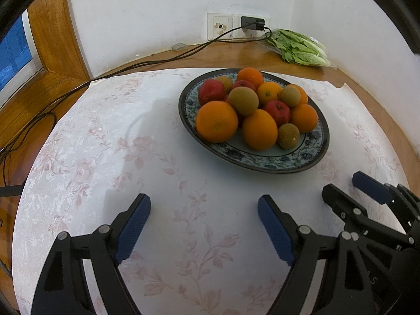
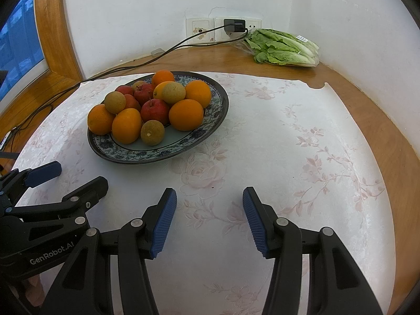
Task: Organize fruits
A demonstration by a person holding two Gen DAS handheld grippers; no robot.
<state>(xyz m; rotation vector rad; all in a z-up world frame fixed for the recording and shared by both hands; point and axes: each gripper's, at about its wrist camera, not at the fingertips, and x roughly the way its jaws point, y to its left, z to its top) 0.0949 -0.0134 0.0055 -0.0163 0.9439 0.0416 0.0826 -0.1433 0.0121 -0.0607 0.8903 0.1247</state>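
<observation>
Fingers of both the left gripper (image 1: 204, 227) and right gripper (image 2: 209, 221) spread apart, empty, over flowered cloth (image 2: 288, 141). Oranges, red apples and brown-green fruits (image 2: 149, 107) sit heaped on a blue-patterned ceramic plate (image 2: 157, 153); gathered there, or awaiting sorting, unclear.

The left gripper (image 1: 204, 206) and the right gripper (image 2: 209, 199) hung side by side, jaws spread wide and empty (the left's gap looked the wider), both pointing forward.

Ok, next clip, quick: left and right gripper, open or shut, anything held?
Left gripper: open, empty, over the tablecloth short of the fruit plate.
Right gripper: open, empty, also over the cloth.
</observation>
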